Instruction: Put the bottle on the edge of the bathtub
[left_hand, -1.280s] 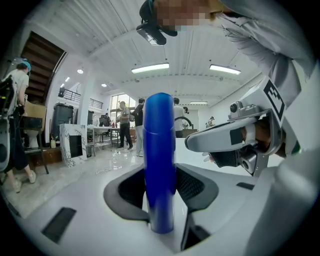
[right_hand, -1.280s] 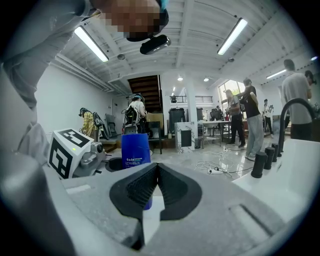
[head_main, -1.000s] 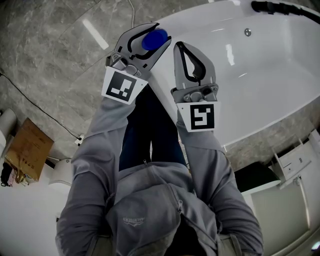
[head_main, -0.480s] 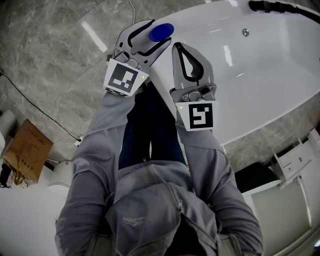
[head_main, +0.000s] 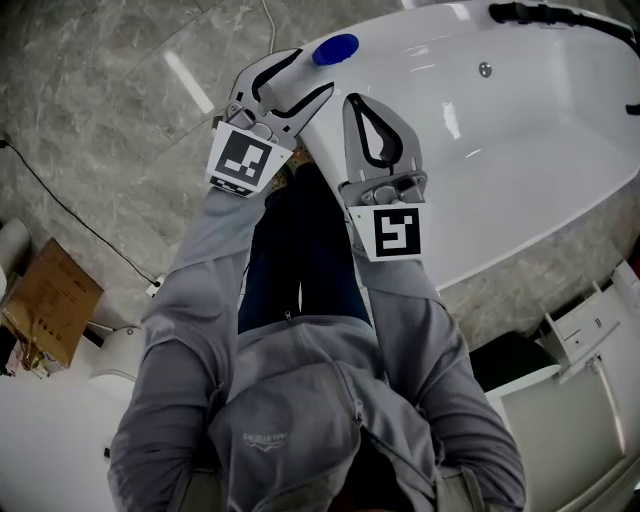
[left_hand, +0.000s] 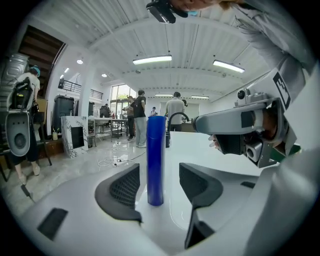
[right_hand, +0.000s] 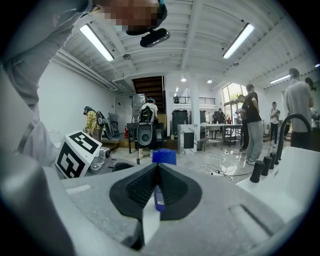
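While the left gripper (head_main: 313, 70) stands with its jaws spread wide, having just been opening, the blue bottle (left_hand: 155, 160) rests upright on the broad white bathtub rim (head_main: 385, 40) at its left end. It is in line with the gap between the pads and touched by neither. Right gripper (right_hand: 156, 169): jaws pressed together on nothing, just right of the left one. Handling, as judged: a slim, stiff, smooth-walled cylinder, probably light, tall over a narrow base and so easily toppled on the glossy rim. Best hold: pads on opposite sides of the straight body, about mid-height, squeezed squarely to prevent slipping.
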